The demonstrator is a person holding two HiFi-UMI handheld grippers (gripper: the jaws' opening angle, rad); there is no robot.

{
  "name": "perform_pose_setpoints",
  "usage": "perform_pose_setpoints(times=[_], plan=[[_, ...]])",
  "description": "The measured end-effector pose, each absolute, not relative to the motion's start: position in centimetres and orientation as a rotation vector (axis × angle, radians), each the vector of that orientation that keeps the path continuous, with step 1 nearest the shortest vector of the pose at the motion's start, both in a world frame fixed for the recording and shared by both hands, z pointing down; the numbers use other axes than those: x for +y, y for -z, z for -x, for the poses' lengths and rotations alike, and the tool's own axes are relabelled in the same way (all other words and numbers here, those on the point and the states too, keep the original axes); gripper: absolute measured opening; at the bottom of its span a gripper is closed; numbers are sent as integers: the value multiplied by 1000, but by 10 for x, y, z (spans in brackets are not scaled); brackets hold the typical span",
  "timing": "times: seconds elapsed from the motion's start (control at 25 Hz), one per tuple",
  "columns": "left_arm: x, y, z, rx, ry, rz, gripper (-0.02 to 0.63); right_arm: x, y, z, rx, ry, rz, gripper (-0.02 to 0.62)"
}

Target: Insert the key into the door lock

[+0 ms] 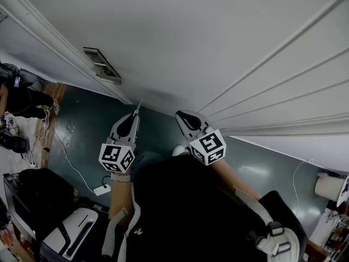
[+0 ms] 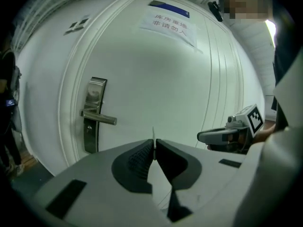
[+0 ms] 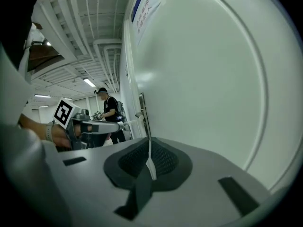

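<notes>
Silvery thin key (image 2: 153, 134) is standing pinched in the left claw (image 2: 154, 150) before the white door's (image 2: 156, 79) steel lever lock (image 2: 94, 115), right claw (image 3: 147, 144) hanging closed.

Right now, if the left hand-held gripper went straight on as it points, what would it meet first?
Probably the white door, hit first by the key that the left hand-held gripper clamps. It aims right of the lock plate and lever handle; depth is unclear.

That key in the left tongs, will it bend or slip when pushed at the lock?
Probably stiff: the key stands straight out of the left tongs. It may pivot or slip, since only a thin edge is pinched. Likely light for its size, being so slim.
</notes>
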State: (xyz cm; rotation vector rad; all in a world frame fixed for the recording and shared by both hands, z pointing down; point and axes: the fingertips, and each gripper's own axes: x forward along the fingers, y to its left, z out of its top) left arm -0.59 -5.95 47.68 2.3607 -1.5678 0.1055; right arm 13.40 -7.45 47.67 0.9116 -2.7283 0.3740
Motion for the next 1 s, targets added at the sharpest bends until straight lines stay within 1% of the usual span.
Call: perform_pose_setpoints(times=[0.12,0.36,0.52,0.8,1.0], plan=[[-59,-483,20,-1607,-27,-2264,28,-82,-475,-119,-2764,-364,-827,25],[-55,-491,53,-1558,322,-2030,28,-90,-470,-92,-2794,-343,-724,25],[-56,-500,77,-1500,482,-1904,28,-95,-466,-79,-2789,-327,-720,25],[-72,-519,118,-1403,632,-1783,28,-106,-466,-60,-2747,-325,-782,25],[-96,-528,140,-1313,682,-1726,28,-116,-470,-40,-2709,-340,-821,25]])
